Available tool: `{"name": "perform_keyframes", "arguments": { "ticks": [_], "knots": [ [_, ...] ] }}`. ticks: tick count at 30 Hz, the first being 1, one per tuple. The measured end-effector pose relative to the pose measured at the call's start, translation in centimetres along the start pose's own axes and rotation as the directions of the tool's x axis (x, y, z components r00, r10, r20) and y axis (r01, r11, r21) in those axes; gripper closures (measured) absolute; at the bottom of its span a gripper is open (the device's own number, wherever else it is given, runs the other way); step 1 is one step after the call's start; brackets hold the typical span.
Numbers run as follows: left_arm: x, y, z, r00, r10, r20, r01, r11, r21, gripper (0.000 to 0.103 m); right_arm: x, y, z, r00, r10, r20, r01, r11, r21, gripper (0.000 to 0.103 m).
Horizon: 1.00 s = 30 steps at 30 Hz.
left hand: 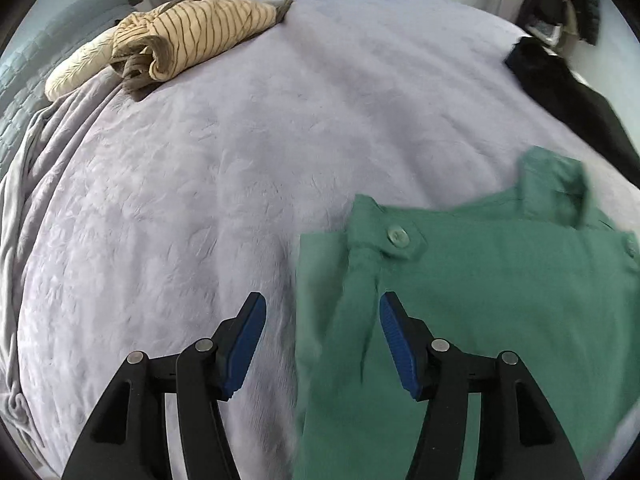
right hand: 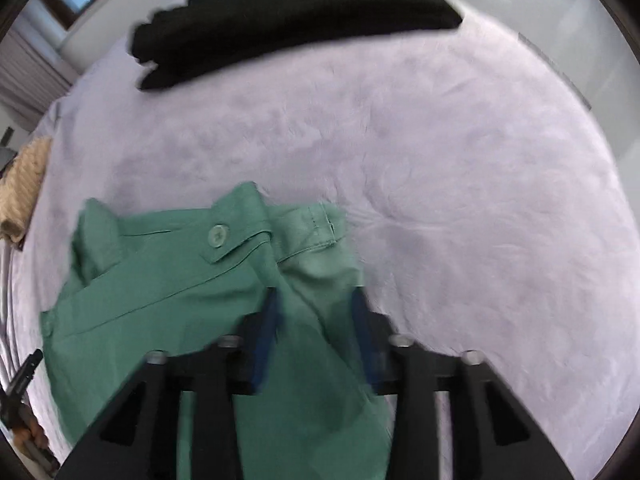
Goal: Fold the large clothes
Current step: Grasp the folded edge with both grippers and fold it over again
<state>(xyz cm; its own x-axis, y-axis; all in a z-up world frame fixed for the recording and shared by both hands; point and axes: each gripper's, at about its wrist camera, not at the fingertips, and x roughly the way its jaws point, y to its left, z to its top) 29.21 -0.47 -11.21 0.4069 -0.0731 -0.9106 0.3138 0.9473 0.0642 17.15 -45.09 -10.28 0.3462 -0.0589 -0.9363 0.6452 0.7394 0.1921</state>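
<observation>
Green shirt [left hand: 480, 280] cut off below, right gripper [right hand: 316, 300] blurred.

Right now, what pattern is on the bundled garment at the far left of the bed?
Cream with thin dark stripes: the striped garment shows best in the left wrist view.

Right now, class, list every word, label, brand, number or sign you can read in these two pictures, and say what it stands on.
None can be read.
Green shirt: plain cloth and buttons, no label in view.
Striped garment: stripes only, no text.
Black garment: blurred, no print visible.
Bed cover: plain.
</observation>
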Motion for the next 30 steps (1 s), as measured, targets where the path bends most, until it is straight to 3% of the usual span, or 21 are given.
{"name": "perform_keyframes", "arguments": {
  "ticks": [4, 7, 9, 11, 13, 15, 17, 19, 22, 27, 30],
  "knots": [
    [-2.2, -1.1, -3.4, 0.997, -0.08, -0.023, 0.081, 0.997, 0.016, 0.042, -2.6, 3.0, -4.8, 0.984, 0.174, -0.032, -0.176, 0.981, -0.076, 0.096],
    [-1.0, -2.6, -6.3, 0.994, -0.071, -0.078, 0.071, 0.997, 0.007, 0.042, -1.1, 5.5, -8.5, 0.967, 0.22, -0.127, -0.235, 0.964, -0.12, 0.096],
    [1.1, -2.8, -8.8, 0.99, -0.028, -0.137, 0.026, 1.0, -0.013, 0.042, 1.0, 6.0, -10.9, 0.966, 0.178, -0.188, -0.207, 0.968, -0.143, 0.096],
    [1.9, -2.0, -10.5, 0.991, -0.024, -0.133, 0.021, 0.999, -0.025, 0.042, 2.6, 4.8, -12.8, 0.965, 0.149, -0.217, -0.18, 0.975, -0.128, 0.101],
    [1.9, -1.0, -11.7, 0.992, -0.023, -0.127, 0.02, 1.0, -0.024, 0.038, 2.2, 3.1, -13.0, 0.966, 0.164, -0.202, -0.185, 0.979, -0.091, 0.101],
    [1.7, 0.4, -12.4, 0.988, -0.069, -0.137, 0.06, 0.996, -0.069, 0.038, 1.5, 0.9, -13.1, 0.976, 0.131, -0.175, -0.144, 0.987, -0.065, 0.102],
    [1.6, 1.2, -12.7, 0.988, -0.069, -0.14, 0.057, 0.995, -0.084, 0.038, 0.6, -2.0, -13.1, 0.988, 0.038, -0.147, -0.045, 0.998, -0.043, 0.102],
    [1.4, 1.2, -13.0, 0.989, -0.059, -0.134, 0.049, 0.996, -0.073, 0.038, 0.1, -4.6, -13.0, 0.991, 0.005, -0.133, -0.005, 1.0, 0.008, 0.103],
    [1.1, 0.5, -13.3, 0.991, -0.033, -0.129, 0.026, 0.998, -0.054, 0.038, 0.0, -8.3, -13.6, 0.988, 0.056, -0.145, -0.039, 0.992, 0.117, 0.103],
    [-2.2, 0.7, -13.8, 0.99, 0.026, -0.135, -0.037, 0.996, -0.08, 0.038, -2.4, -7.8, -14.3, 0.991, -0.013, -0.131, 0.027, 0.994, 0.107, 0.103],
    [-3.9, 2.0, -14.2, 0.992, 0.002, -0.127, -0.018, 0.992, -0.124, 0.038, -4.7, -6.8, -15.1, 0.995, -0.052, -0.079, 0.06, 0.993, 0.099, 0.103]
  ]
}}
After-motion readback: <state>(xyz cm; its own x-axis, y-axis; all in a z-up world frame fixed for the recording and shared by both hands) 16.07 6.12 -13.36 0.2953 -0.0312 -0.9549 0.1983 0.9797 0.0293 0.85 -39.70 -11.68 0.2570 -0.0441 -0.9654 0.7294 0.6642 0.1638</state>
